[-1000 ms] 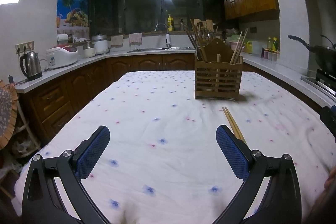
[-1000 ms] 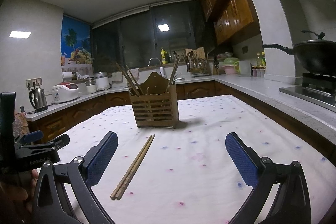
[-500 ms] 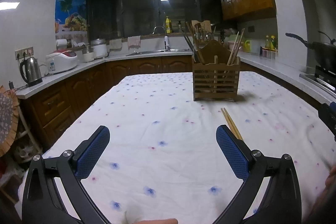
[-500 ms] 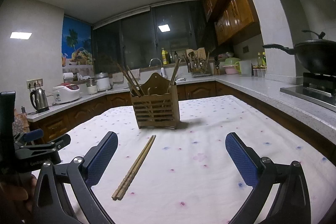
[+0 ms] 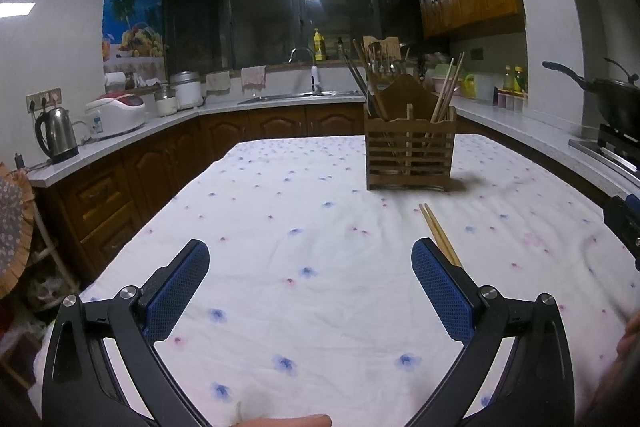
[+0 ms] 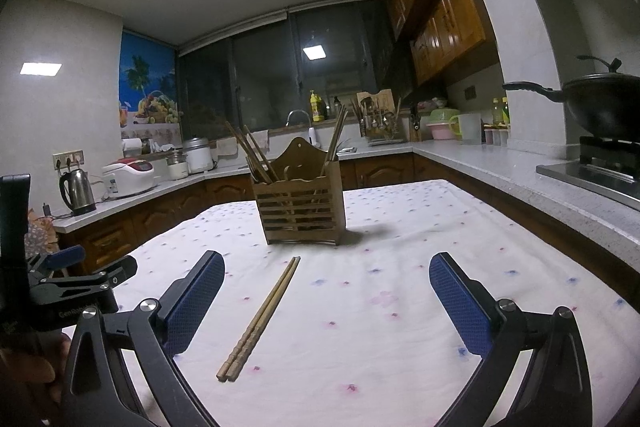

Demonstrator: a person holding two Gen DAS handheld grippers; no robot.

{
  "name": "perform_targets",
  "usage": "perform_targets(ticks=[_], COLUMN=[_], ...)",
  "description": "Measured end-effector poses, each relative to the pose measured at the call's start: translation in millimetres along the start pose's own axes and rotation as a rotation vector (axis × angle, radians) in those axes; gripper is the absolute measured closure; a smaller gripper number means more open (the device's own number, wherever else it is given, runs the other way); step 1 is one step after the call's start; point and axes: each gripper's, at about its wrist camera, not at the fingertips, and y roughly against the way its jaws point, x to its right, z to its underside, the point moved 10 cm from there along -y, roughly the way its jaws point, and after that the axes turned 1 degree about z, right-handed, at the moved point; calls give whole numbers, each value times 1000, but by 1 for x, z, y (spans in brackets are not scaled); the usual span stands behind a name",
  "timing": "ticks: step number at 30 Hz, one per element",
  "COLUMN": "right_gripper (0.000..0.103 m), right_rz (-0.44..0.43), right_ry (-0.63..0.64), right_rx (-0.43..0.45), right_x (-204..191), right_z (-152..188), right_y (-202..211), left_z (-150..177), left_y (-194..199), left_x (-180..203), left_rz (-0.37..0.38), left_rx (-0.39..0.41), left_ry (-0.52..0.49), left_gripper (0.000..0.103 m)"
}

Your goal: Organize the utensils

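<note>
A pair of wooden chopsticks (image 6: 262, 317) lies side by side on the flowered white tablecloth (image 6: 380, 307), in front of a slatted wooden utensil holder (image 6: 302, 205) that holds several chopsticks. In the left wrist view the pair (image 5: 438, 235) runs behind my right finger, and the holder (image 5: 408, 155) stands further back. My left gripper (image 5: 310, 273) is open and empty above the cloth. My right gripper (image 6: 326, 287) is open and empty, with the chopsticks lying between its fingers, nearer the left one.
The table (image 5: 280, 227) stands in a kitchen with wooden cabinets. A kettle (image 5: 56, 135) and a rice cooker (image 5: 116, 117) are on the left counter. A wok (image 6: 600, 107) sits on the stove at right. The left gripper shows at the left edge of the right wrist view (image 6: 72, 287).
Both grippers have stayed open and nearly still. The left wrist view has tilted a little, and the right wrist view has crept slightly toward the holder.
</note>
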Motion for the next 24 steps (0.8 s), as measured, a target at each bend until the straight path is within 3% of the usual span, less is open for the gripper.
perform_targets(ticks=[24], right_gripper=[0], right_rz=[6], right_ry=[-20], right_rx=[-50], right_x=[-6], right_z=[4], right_y=[-16], left_z=[1], left_y=[-12], left_x=[-5], left_rz=[11], left_rx=[-36], left_ry=[13], left_gripper=[0])
